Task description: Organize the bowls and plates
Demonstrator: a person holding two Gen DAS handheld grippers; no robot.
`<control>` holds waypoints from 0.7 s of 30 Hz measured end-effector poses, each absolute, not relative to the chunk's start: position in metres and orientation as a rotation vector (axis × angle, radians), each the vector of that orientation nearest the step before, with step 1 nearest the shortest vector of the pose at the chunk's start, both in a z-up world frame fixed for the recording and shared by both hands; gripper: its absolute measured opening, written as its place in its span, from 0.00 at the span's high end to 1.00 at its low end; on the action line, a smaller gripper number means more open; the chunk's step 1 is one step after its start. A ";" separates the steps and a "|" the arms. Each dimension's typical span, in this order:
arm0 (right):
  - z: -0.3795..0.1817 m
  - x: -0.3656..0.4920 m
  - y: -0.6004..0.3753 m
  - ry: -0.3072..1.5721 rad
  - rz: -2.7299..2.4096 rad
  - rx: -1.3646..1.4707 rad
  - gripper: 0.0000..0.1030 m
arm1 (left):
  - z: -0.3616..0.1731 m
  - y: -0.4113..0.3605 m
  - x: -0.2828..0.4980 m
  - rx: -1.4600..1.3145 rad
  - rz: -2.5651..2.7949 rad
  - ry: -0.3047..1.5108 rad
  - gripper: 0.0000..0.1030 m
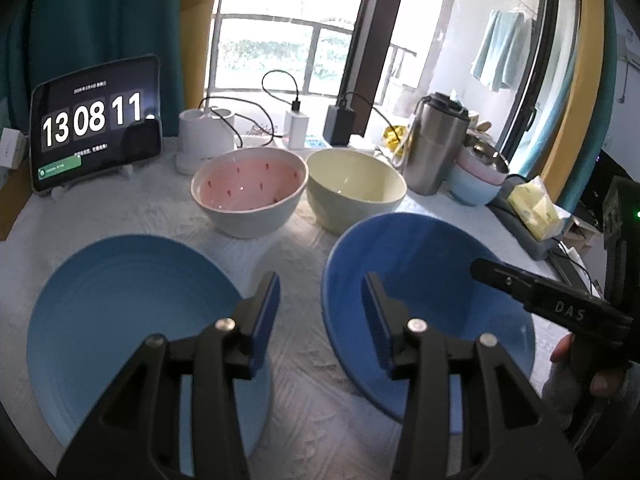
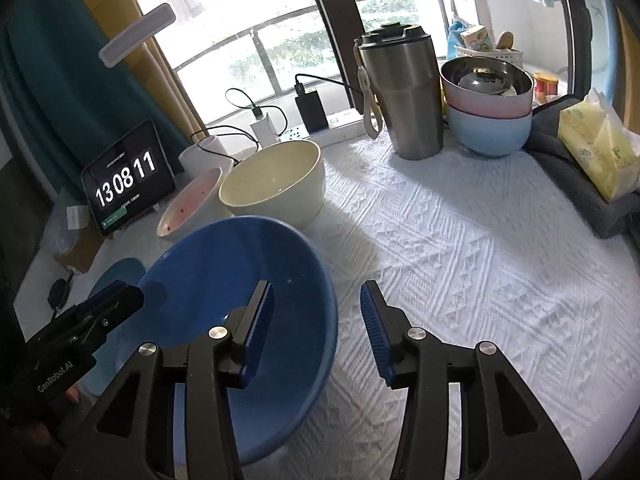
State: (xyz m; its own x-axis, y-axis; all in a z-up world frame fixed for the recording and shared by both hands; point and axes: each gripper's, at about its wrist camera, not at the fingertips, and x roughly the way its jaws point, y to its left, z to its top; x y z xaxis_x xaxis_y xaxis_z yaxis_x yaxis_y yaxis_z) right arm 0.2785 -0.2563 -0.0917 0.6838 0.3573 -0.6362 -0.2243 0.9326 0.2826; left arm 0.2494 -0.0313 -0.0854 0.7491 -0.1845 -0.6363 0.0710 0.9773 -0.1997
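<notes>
A light blue plate point(image 1: 120, 312) lies on the white cloth at the left, with a darker blue bowl point(image 1: 420, 264) to its right. My left gripper point(image 1: 322, 312) is open over the cloth strip between them, holding nothing. My right gripper point(image 2: 318, 320) is open astride the right rim of the blue bowl point(image 2: 224, 280), one pad inside and one outside, neither touching it. One of its fingers point(image 1: 520, 290) reaches over the bowl in the left wrist view. Behind stand a pink-lined bowl point(image 1: 248, 188) and a cream bowl point(image 1: 356, 184), side by side.
A tablet clock point(image 1: 96, 124) and a white lamp base point(image 1: 204, 136) stand at the back left, with chargers and cables by the window. A steel tumbler point(image 2: 404, 92), stacked pink and blue bowls point(image 2: 488, 120) and a tissue pack point(image 2: 596, 148) on a grey towel stand at the back right.
</notes>
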 end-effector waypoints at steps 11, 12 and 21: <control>-0.115 0.298 -0.264 0.821 0.308 0.215 0.53 | -0.109 -0.039 0.269 -0.155 -0.105 0.828 0.57; -0.116 0.298 -0.264 0.824 0.312 0.221 0.53 | -0.109 -0.039 0.268 -0.155 -0.104 0.828 0.57; -0.109 0.293 -0.268 0.804 0.304 0.222 0.53 | -0.095 -0.039 0.259 -0.166 -0.134 0.781 0.57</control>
